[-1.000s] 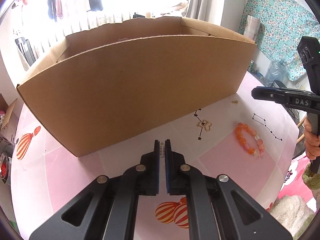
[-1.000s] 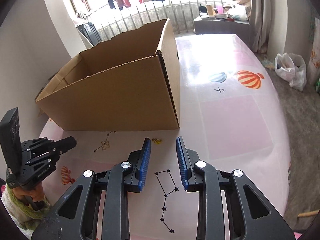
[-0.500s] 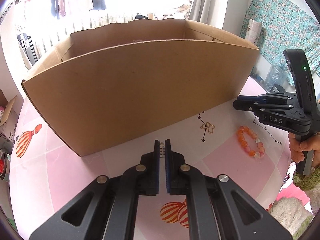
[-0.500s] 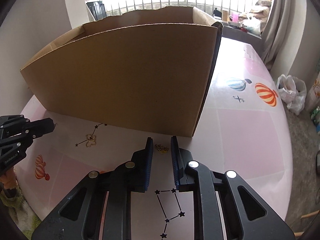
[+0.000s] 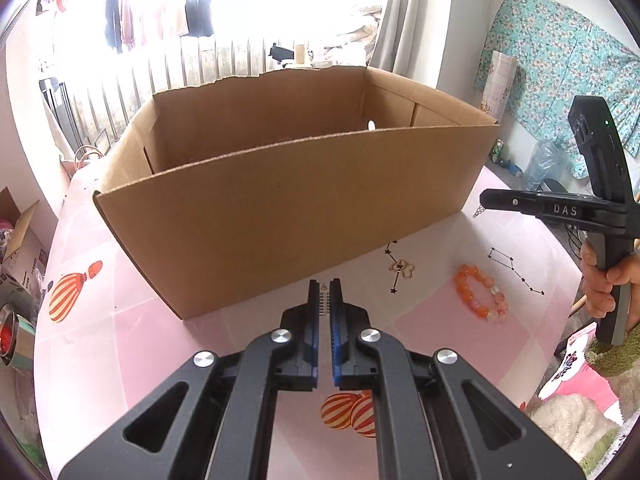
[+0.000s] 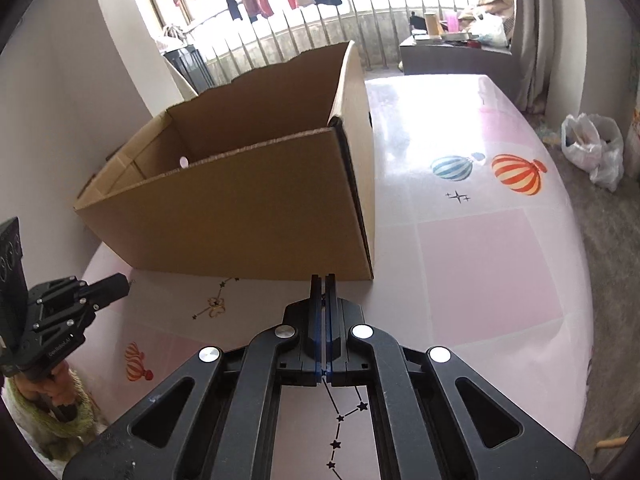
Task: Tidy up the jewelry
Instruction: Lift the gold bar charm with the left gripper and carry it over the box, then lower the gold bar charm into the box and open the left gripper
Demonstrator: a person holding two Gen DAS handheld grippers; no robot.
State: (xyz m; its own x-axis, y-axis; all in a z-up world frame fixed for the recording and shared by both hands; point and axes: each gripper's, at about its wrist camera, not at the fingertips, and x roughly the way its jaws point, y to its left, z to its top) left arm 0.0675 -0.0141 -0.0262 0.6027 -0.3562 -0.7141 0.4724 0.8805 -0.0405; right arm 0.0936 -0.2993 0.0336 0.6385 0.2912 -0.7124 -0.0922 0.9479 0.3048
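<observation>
A large open cardboard box (image 5: 288, 208) stands on the pink table; it also shows in the right wrist view (image 6: 240, 216). My left gripper (image 5: 325, 292) is shut on a small silver comb-like jewelry piece (image 5: 324, 300), held above the table in front of the box. My right gripper (image 6: 324, 280) is shut on a small gold jewelry piece; from the left wrist view the piece (image 5: 478, 212) dangles at the right gripper's tip (image 5: 486, 200) near the box's right corner. An orange bead bracelet (image 5: 480, 298) lies on the table to the right.
The table (image 6: 480, 260) has printed balloons, stars and a gold clover design (image 5: 402, 270). Tape rolls (image 5: 14, 328) sit at the left table edge. A white plastic bag (image 6: 592, 148) lies on the floor at right. A railing with hanging clothes is behind.
My right gripper closed on the gold piece by the box corner and lifted it off the table. My left gripper rose, so I see over the box's front wall.
</observation>
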